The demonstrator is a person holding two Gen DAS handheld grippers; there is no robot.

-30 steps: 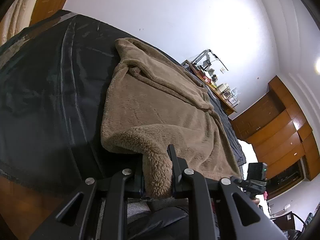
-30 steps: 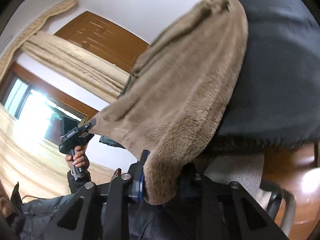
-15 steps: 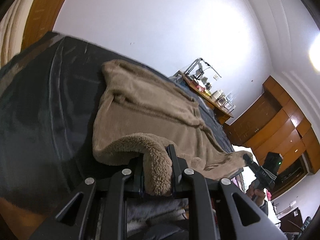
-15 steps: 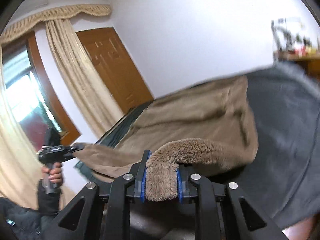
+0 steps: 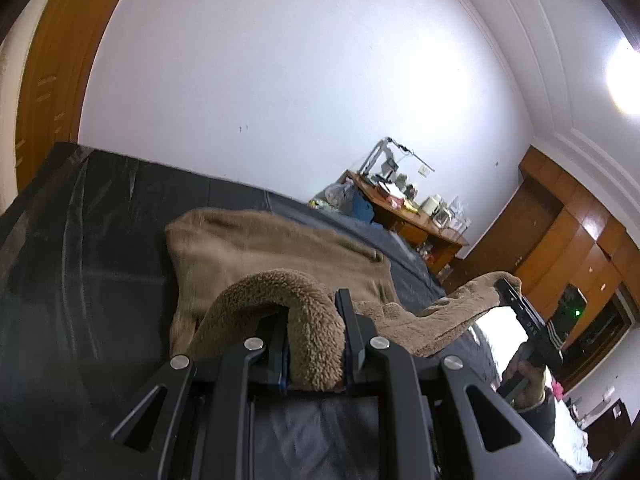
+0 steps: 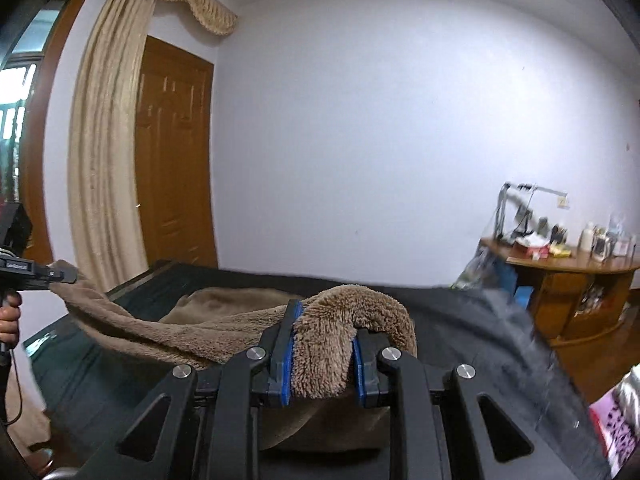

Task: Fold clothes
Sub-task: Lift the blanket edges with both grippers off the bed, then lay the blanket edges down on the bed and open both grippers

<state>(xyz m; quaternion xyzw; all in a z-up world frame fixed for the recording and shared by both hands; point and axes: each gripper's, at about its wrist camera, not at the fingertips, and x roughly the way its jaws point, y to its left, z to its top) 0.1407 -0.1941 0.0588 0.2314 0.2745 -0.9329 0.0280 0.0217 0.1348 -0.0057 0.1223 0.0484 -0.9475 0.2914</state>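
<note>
Left wrist view: left tool (image 5: 314, 334) pinching brown fleece garment (image 5: 276, 252) hem.
Right tool (image 6: 322, 344): pinching opposite corner.
Change: near edge now raised off the bed (image 5: 80, 240), fold under way.

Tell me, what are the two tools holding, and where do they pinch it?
Both hold the fluffy brown garment. The left tool and the right tool each pinch its near edge, at opposite ends.

I have both grippers level and clamped, the left gripper (image 5: 314, 344) with its fingers (image 5: 352, 332) pinched on a thick fold of fleece (image 5: 316, 356) between them, the right gripper (image 6: 322, 354) likewise, and a hand (image 5: 526, 380) on the right grip, a hand (image 6: 9, 320) on the left.
</note>
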